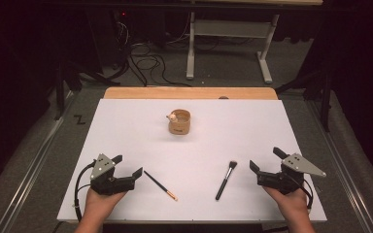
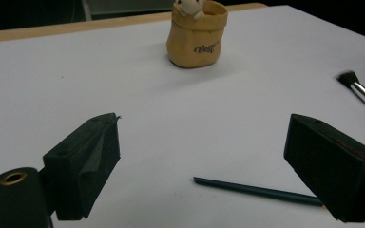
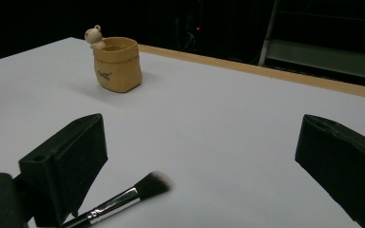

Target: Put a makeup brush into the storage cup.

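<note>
High view: left gripper (image 1: 127, 165) near left, jaws spread, holding nothing; slim dark pencil-like stick with tan tip (image 1: 160, 185) just right of it. Right gripper (image 1: 267, 160) near right, jaws apart, empty; black-handled makeup brush (image 1: 226, 180) to its left. Tan pouch-shaped cup (image 1: 179, 122) far centre.
Left gripper view: stick (image 2: 259, 191) partly hidden behind right jaw.
Right gripper view: brush (image 3: 121, 198) handle cut off at the bottom edge.

Open tongs (image 1: 128, 165) beside thin brush (image 1: 161, 185)
</note>
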